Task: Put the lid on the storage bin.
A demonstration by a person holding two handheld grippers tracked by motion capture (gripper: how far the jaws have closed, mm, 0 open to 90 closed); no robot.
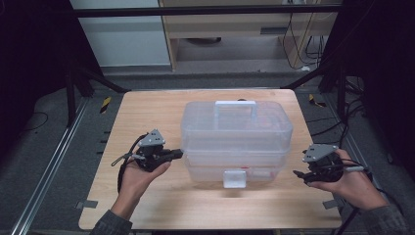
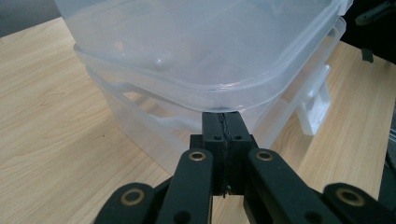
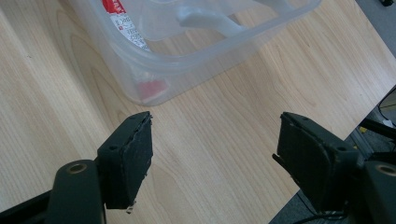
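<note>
A clear plastic lidded storage box (image 1: pixel 236 142) with a white handle (image 1: pixel 236 106) and a white front latch (image 1: pixel 234 178) sat mid-table on the light wooden table (image 1: pixel 147 112). The left gripper (image 1: pixel 179 153), jaws pressed together, met the box's left edge under the lid rim. The right gripper (image 1: pixel 296 174) hovered just right of the box, jaws apart and empty. A red-and-white label (image 3: pixel 122 18) showed through the wall, its print too small to read.

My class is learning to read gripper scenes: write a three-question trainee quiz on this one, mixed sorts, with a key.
1. True or false: the left gripper is shut, its tip at the box.
2. The right gripper is: A open, B shut on the box, C shut on the latch.
3. Fill in: the white handle sits on the box's ____.

Key: 1 true; 2 A; 3 lid.
</note>
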